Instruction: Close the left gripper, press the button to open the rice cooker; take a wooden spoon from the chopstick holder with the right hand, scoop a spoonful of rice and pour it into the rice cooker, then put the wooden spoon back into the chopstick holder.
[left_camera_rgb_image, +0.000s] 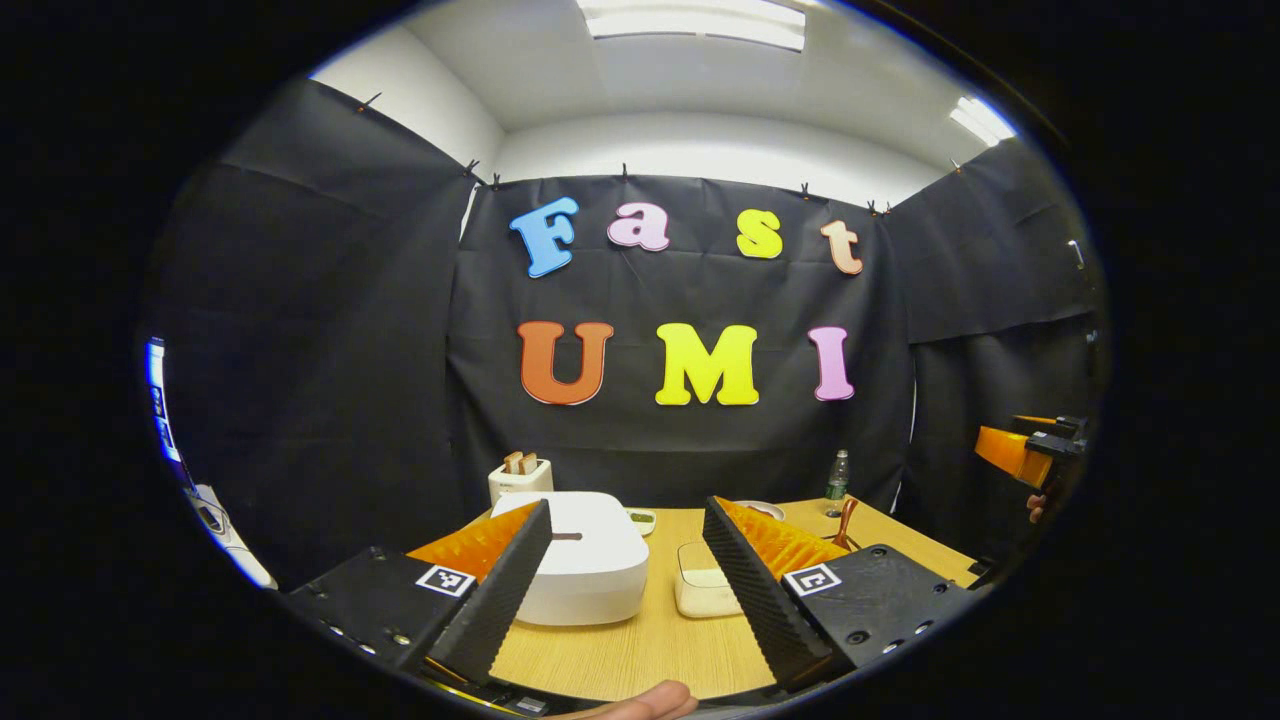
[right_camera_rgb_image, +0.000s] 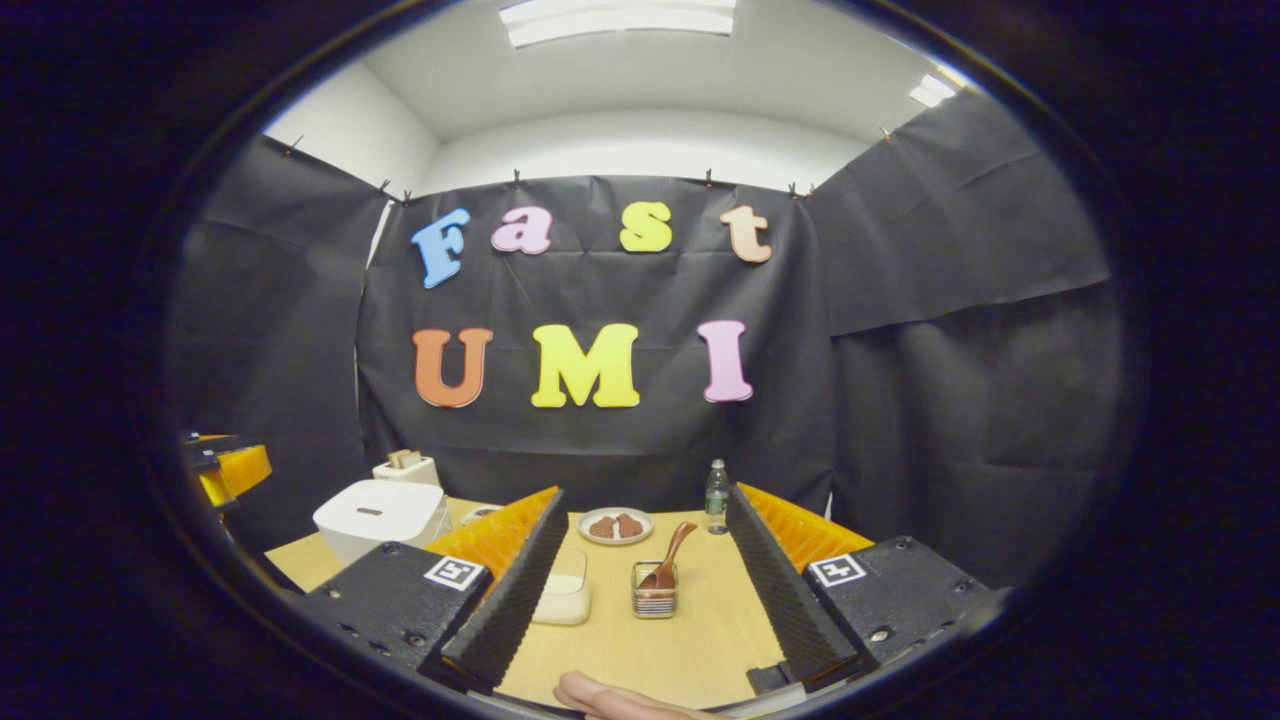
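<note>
A fingertip (left_camera_rgb_image: 640, 703) sits at the bottom edge of the left gripper view, just behind our left gripper (left_camera_rgb_image: 625, 570), whose fingers stand wide apart and hold nothing. Between and beyond those fingers, on the desk (left_camera_rgb_image: 650, 640), we see the cooker (left_camera_rgb_image: 590, 560) with its lid down and a dark button (left_camera_rgb_image: 566, 537) on top. Just to the right of the cooker sits the rice box (left_camera_rgb_image: 700, 585), partly hidden by the right-side finger. Behind the cooker stand a toaster (left_camera_rgb_image: 520, 477) with two slices and a small dish (left_camera_rgb_image: 640, 518). A bottle (left_camera_rgb_image: 838, 482) stands at the far right of the desk, and the spoon (left_camera_rgb_image: 847, 522) handle rises near it. In the right gripper view, a hand (right_camera_rgb_image: 610, 697) shows at the bottom edge behind our right gripper (right_camera_rgb_image: 650, 580), whose fingers are likewise spread wide and empty. Centred between them, the spoon rests tilted in the holder (right_camera_rgb_image: 654, 590), its handle leaning up and to the right. The rice box lies just left of the holder, touching neither gripper. A plate (right_camera_rgb_image: 615, 526) carrying brown pieces sits farther back, with the bottle to its right. The cooker stands at the left of the desk, well apart from the holder.
</note>
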